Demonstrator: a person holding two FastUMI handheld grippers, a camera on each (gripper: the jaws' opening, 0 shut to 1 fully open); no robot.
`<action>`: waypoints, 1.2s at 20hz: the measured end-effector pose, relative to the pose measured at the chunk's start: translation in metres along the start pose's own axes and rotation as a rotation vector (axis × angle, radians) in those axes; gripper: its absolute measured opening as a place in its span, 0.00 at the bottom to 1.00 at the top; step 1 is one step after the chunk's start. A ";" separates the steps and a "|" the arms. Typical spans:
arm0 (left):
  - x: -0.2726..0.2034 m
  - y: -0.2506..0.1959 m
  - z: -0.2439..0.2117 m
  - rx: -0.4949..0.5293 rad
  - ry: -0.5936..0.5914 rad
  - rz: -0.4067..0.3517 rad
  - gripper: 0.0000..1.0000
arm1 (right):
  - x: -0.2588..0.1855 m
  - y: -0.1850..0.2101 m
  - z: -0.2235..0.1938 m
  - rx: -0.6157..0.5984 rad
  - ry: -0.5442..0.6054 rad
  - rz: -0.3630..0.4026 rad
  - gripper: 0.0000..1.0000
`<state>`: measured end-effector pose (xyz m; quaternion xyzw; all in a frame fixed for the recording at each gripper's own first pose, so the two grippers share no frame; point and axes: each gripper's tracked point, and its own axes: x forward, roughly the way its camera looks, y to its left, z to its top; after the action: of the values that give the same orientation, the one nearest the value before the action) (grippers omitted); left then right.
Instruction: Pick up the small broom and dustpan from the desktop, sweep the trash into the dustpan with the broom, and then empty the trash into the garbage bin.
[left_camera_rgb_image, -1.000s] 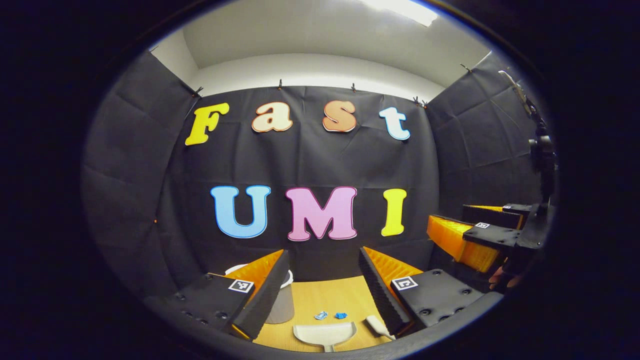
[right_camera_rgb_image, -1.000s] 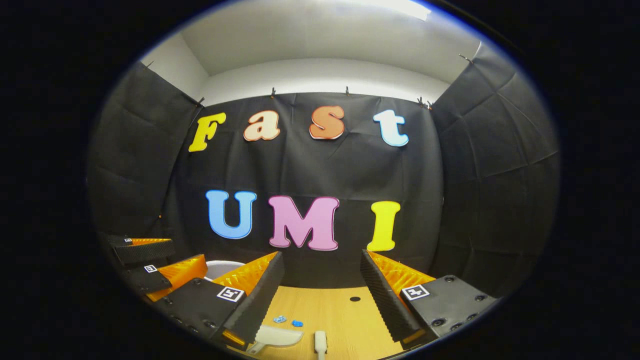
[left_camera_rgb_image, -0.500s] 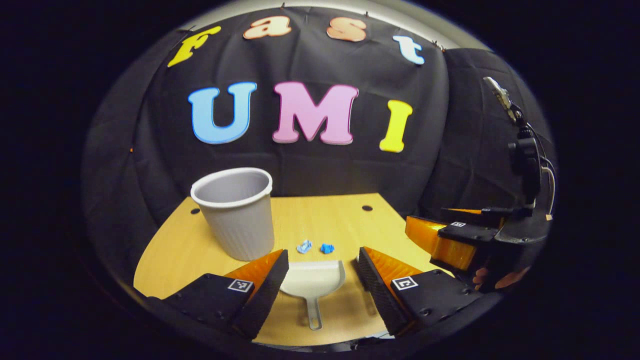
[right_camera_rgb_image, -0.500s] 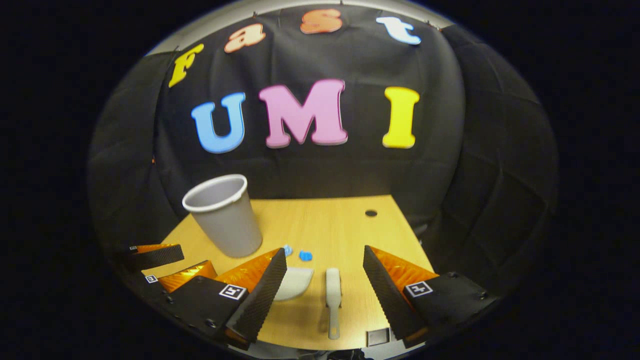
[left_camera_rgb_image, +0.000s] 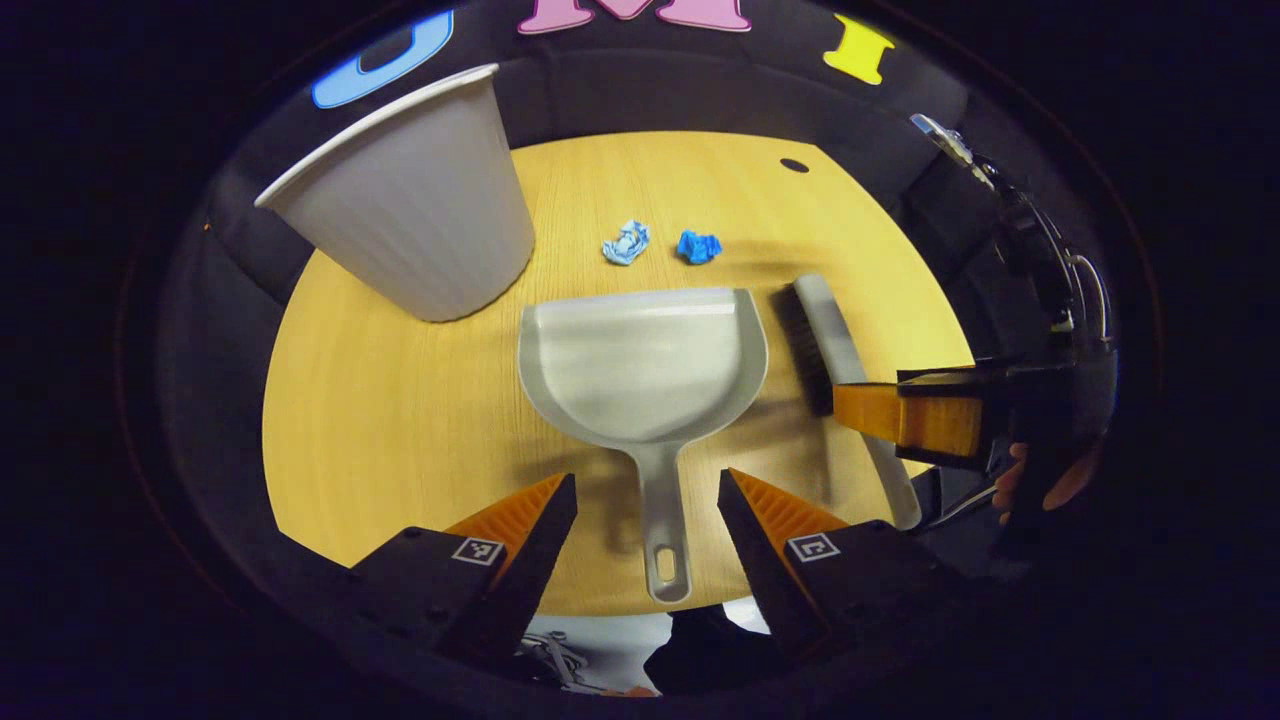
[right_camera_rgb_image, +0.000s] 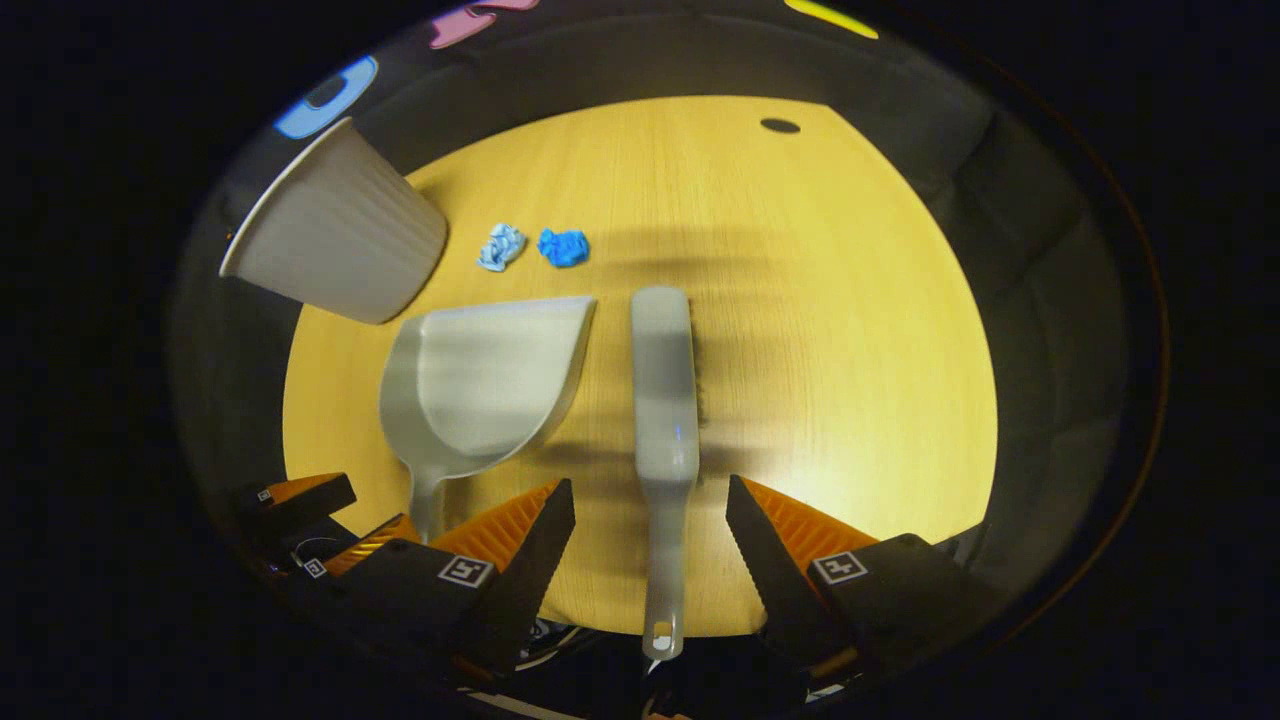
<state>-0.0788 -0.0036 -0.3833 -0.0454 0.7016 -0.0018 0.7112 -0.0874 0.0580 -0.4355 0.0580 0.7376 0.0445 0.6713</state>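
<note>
In the left gripper view, the left gripper (left_camera_rgb_image: 647, 490) has its fingers (left_camera_rgb_image: 520, 530) spread wide, holding nothing, one on each side of the dustpan's handle with clear gaps to both. The grey dustpan (left_camera_rgb_image: 645, 365) lies flat on the wooden surface (left_camera_rgb_image: 400, 420), its handle pointing back toward the gripper and its wide open edge facing away. Just beyond that edge sit two bits of trash, a pale blue crumpled scrap (left_camera_rgb_image: 626, 242) and a darker blue crumpled scrap (left_camera_rgb_image: 698, 246), close together but apart from the pan. To the left stands the grey ribbed garbage bin (left_camera_rgb_image: 410, 210), upright, near the pan's far left corner. To the right of the pan lies the small broom (left_camera_rgb_image: 835, 350), bristles turned toward the pan.

In the right gripper view, the right gripper (right_camera_rgb_image: 650, 520) likewise has its fingers (right_camera_rgb_image: 775, 540) wide apart and empty, straddling the broom's (right_camera_rgb_image: 663, 400) handle without touching it. The broom lies lengthwise away from the gripper. The dustpan (right_camera_rgb_image: 480, 385) is beside it on the left, the two scraps (right_camera_rgb_image: 535, 247) past its open edge, and the bin (right_camera_rgb_image: 335, 240) at the far left. The left gripper (right_camera_rgb_image: 310, 505) appears at the lower left, over the dustpan's handle.
</note>
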 end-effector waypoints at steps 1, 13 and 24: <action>0.001 0.001 0.003 -0.007 0.031 -0.003 0.86 | 0.005 -0.004 0.000 -0.003 0.017 -0.013 0.99; 0.042 0.010 0.015 0.023 0.285 0.014 0.86 | 0.024 -0.005 -0.001 -0.047 0.163 -0.062 0.99; 0.054 0.002 0.027 0.020 0.247 -0.013 0.30 | 0.032 -0.005 0.003 -0.006 0.200 -0.066 0.44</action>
<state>-0.0516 -0.0039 -0.4371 -0.0424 0.7836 -0.0189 0.6196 -0.0875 0.0581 -0.4679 0.0270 0.8024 0.0305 0.5954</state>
